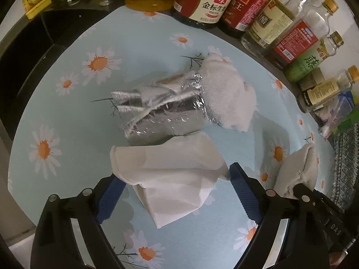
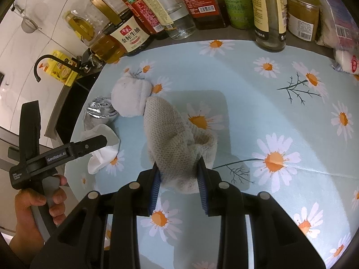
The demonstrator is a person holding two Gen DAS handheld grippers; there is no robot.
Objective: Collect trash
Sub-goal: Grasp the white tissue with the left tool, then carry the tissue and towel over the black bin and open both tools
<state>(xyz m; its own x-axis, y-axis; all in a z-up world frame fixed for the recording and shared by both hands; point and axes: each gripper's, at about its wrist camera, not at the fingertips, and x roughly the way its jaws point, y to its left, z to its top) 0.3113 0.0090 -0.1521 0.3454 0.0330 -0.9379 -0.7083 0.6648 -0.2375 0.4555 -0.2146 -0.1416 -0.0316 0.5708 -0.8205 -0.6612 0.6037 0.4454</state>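
Note:
A crumpled white tissue (image 1: 172, 174) lies on the daisy-print mat (image 1: 74, 116), between the wide-open fingers of my left gripper (image 1: 175, 179). Behind it lies a silver foil wrapper (image 1: 161, 109) with a white cloth wad (image 1: 226, 94) at its right end. My right gripper (image 2: 179, 177) is shut on a beige knitted cloth (image 2: 172, 139), also seen at the right of the left wrist view (image 1: 300, 170). In the right wrist view the white wad (image 2: 130, 96), foil (image 2: 101, 109) and tissue (image 2: 101, 143) lie to the left, with the left gripper (image 2: 103, 141) over the tissue.
A row of sauce and oil bottles (image 1: 208, 2) stands along the mat's far edge, also in the right wrist view (image 2: 202, 2). A dark sink (image 1: 24, 51) with a tap (image 2: 44, 65) lies to the left. Packets (image 2: 343, 22) sit at the far right.

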